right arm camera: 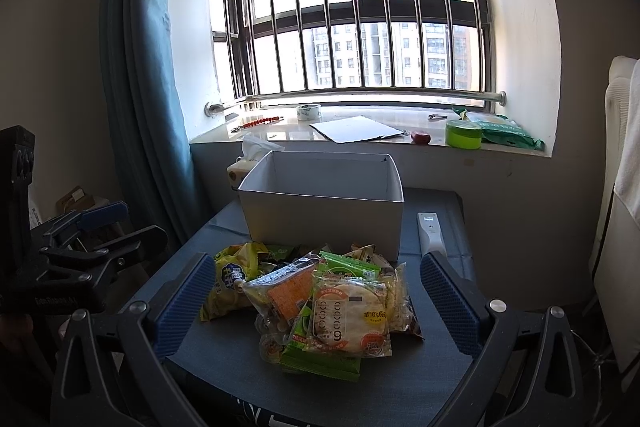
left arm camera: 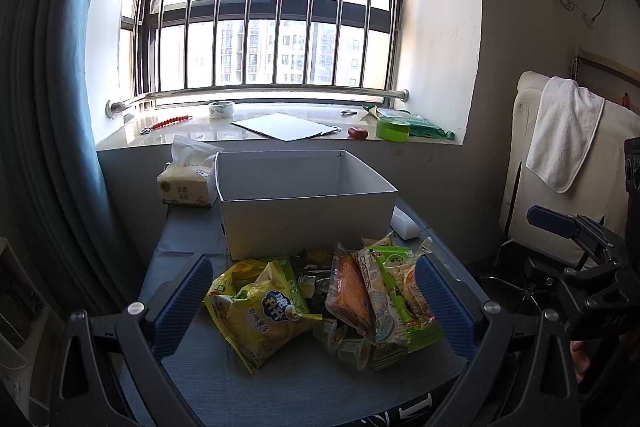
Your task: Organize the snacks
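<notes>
A loose heap of crinkly plastic snack packets [left arm camera: 320,307] lies on the blue-grey cloth-covered table [left arm camera: 280,395], between the spread ribbed blue fingers of both the left gripper [left arm camera: 316,311] and the right gripper [right arm camera: 316,303]. The yellow puffed bag [left arm camera: 260,311] points its long axis diagonally. Just beyond the fingertips stands an open white rectangular cardboard box [left arm camera: 304,215].

Blown-out daylight through the barred window [left arm camera: 276,11], dim backlit foreground, fisheye bending and dark corners.
</notes>
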### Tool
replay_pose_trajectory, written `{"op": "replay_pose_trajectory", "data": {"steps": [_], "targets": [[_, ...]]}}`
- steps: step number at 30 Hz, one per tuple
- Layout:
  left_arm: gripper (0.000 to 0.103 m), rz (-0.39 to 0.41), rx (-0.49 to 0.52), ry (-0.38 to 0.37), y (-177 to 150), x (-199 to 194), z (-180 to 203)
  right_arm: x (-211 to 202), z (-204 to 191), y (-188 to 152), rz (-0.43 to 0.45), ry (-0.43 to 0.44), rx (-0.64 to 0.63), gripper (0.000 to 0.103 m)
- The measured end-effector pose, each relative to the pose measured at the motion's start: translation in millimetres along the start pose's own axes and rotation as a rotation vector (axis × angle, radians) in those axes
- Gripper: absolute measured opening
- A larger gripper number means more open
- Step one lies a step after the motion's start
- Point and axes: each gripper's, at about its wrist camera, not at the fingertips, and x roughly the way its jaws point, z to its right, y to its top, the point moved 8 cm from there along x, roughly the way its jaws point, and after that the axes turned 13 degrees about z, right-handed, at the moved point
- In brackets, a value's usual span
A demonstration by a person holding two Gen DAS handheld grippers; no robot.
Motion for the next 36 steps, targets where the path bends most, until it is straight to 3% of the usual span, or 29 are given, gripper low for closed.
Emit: {"op": "replay_pose_trajectory", "data": {"steps": [19, 34, 36], "targets": [[0.103, -0.003, 0.0, 0.003, -0.4, 0.4, -1.7, 4.9, -0.6, -8.3, -0.022, 0.002, -0.006, 0.103], [0.103, -0.067, -0.01, -0.005, -25.3, 9.8, -5.2, 91.2, 45.7, -109.9, -0.332, -0.048, 0.073, 0.103], [0.103, -0.074, -0.01, -0.005, -27.8, 11.1, -6.1, 96.4, 48.3, -117.8, -0.352, -0.021, 0.119, 0.103]]}}
